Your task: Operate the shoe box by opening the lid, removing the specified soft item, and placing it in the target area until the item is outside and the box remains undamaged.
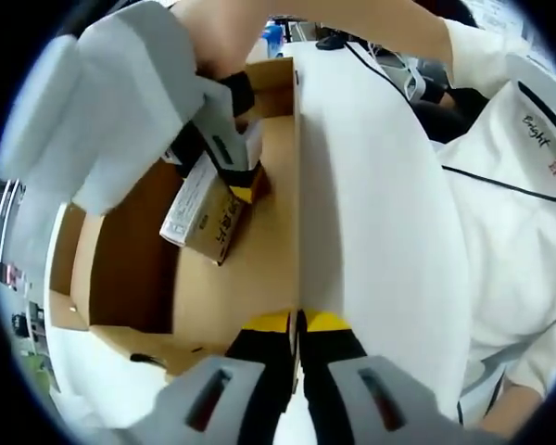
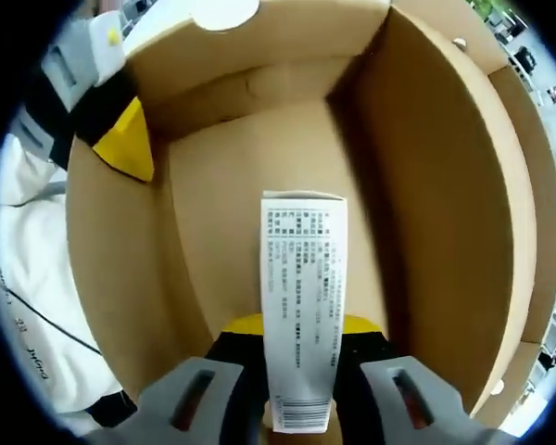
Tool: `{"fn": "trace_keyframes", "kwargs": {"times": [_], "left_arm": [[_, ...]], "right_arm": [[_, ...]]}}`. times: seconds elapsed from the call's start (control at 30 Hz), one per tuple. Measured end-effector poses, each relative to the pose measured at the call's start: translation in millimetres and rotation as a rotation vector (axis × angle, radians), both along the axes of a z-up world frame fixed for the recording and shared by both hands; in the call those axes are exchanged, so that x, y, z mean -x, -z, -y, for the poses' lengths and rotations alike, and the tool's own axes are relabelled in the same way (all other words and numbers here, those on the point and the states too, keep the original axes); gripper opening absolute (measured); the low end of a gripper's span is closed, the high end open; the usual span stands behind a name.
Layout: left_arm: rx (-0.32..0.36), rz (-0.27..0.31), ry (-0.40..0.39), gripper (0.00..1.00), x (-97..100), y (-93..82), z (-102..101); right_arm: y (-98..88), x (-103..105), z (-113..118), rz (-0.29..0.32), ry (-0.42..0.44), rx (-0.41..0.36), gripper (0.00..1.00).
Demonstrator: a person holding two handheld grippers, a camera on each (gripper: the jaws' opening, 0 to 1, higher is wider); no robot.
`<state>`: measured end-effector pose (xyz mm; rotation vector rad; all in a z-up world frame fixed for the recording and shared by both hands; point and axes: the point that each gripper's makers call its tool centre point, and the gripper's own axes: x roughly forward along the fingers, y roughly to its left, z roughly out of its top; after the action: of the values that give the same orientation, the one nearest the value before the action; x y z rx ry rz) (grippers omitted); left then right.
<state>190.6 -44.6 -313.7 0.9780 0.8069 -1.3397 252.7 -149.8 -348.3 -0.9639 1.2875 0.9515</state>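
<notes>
Left hand-held gripper (image 1: 297, 336), nearest in the left gripper view, has its yellow-tipped jaws pressed together on the thin white lid (image 1: 371, 204), which stands on edge and runs away from the camera. Beside the lid the box (image 1: 120, 269) lies open, brown inside. Over its floor the right hand-held gripper (image 1: 233, 178) comes in from the upper left and pinches the item (image 1: 208, 211), a small carton with a white printed label and a brown face. A person in white clothing stands past the lid.

Right gripper view: right hand-held gripper (image 2: 301, 336) pinches the item (image 2: 301, 306) between its jaws, label side up, a barcode at the near end. The item sits inside the box (image 2: 445, 185), above the floor; whether it touches the floor cannot be told. Left hand-held gripper (image 2: 134, 139) shows at the upper left, its yellow tip at the box wall.

Judgement: lid opening is done and the item is grasped. Lifting it out and placing it in the target area remain. No damage to the box shows.
</notes>
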Motion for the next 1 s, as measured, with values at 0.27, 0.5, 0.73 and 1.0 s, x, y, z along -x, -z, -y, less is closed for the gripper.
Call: {"fn": "trace_keyframes", "kwargs": {"times": [0.27,0.5,0.73,1.0], "left_arm": [[0.000,0.005,0.001,0.02,0.1,-0.2,0],[-0.013,-0.024,-0.019,0.02,-1.4,0.0,1],[-0.007,-0.014,-0.001,0.01,-0.4,-0.3,0],[-0.005,-0.011,0.000,0.01,0.5,-0.3,0]], "right_arm": [[-2.2,9,0,0.033,-0.062,-0.054,0.23],[-4.6,17,3,0.084,0.113,-0.064,0.22],[-4.9,4,0,0.000,0.061,-0.103,0.22],[-18.4,4,4,-0.012,0.000,-0.120,0.22]]}}
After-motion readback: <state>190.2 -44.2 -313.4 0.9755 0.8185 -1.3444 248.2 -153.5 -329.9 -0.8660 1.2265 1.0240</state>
